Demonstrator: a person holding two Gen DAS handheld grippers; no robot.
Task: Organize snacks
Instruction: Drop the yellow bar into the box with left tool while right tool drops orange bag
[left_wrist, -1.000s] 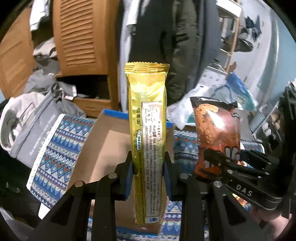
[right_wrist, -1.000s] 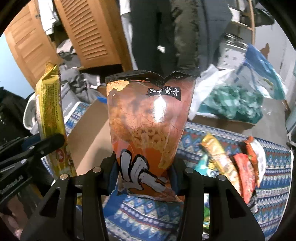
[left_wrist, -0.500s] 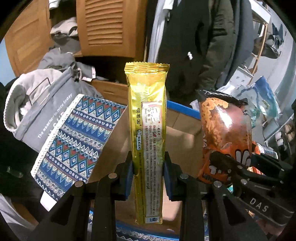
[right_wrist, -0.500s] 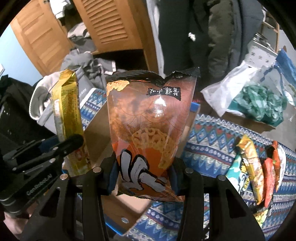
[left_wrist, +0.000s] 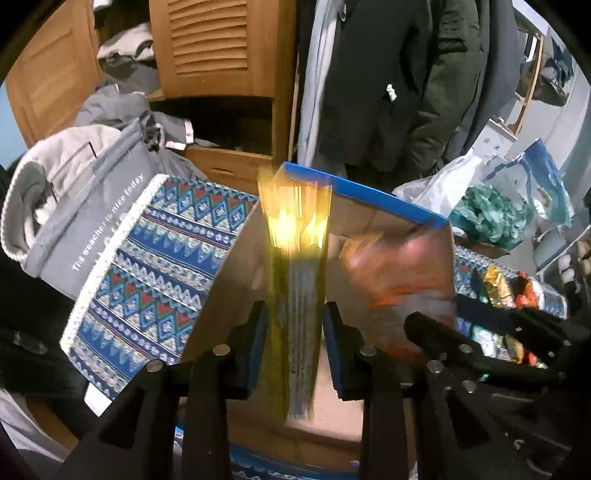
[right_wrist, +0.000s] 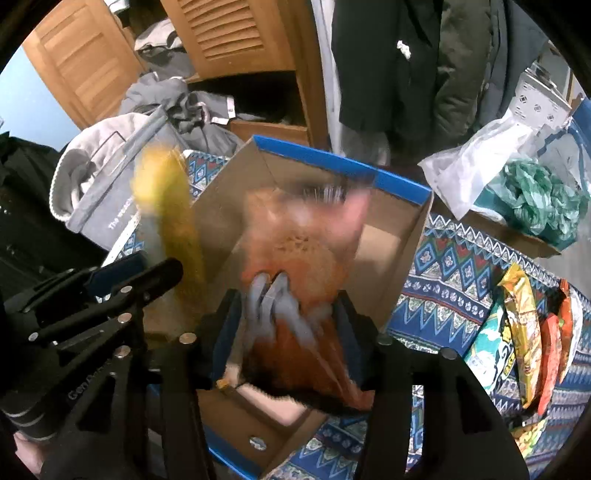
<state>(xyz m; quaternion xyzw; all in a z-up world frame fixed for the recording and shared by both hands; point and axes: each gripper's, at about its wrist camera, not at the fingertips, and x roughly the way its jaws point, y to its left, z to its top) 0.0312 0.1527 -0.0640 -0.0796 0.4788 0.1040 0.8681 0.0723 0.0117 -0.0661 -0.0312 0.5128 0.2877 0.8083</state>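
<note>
A long gold snack packet (left_wrist: 295, 280), blurred by motion, hangs between the fingers of my left gripper (left_wrist: 295, 339), over an open cardboard box with blue edges (left_wrist: 369, 192). The jaws look slightly parted and the packet seems to be slipping down. An orange chip bag (right_wrist: 299, 280), also blurred, is between the fingers of my right gripper (right_wrist: 288, 332) above the same box (right_wrist: 402, 273). The right gripper also shows in the left wrist view (left_wrist: 480, 347), and the left gripper in the right wrist view (right_wrist: 110, 291), with the gold packet (right_wrist: 170, 210).
Several more snack packets (right_wrist: 524, 332) lie on the blue patterned cloth (right_wrist: 454, 269) to the right of the box. Grey clothes (left_wrist: 74, 192) pile at the left. Plastic bags (right_wrist: 517, 177) and a wooden wardrobe (left_wrist: 214, 44) stand behind.
Both grippers have tipped down over the box. The gold packet and the orange bag are now blurred and lower between the fingers, apparently being let go.
</note>
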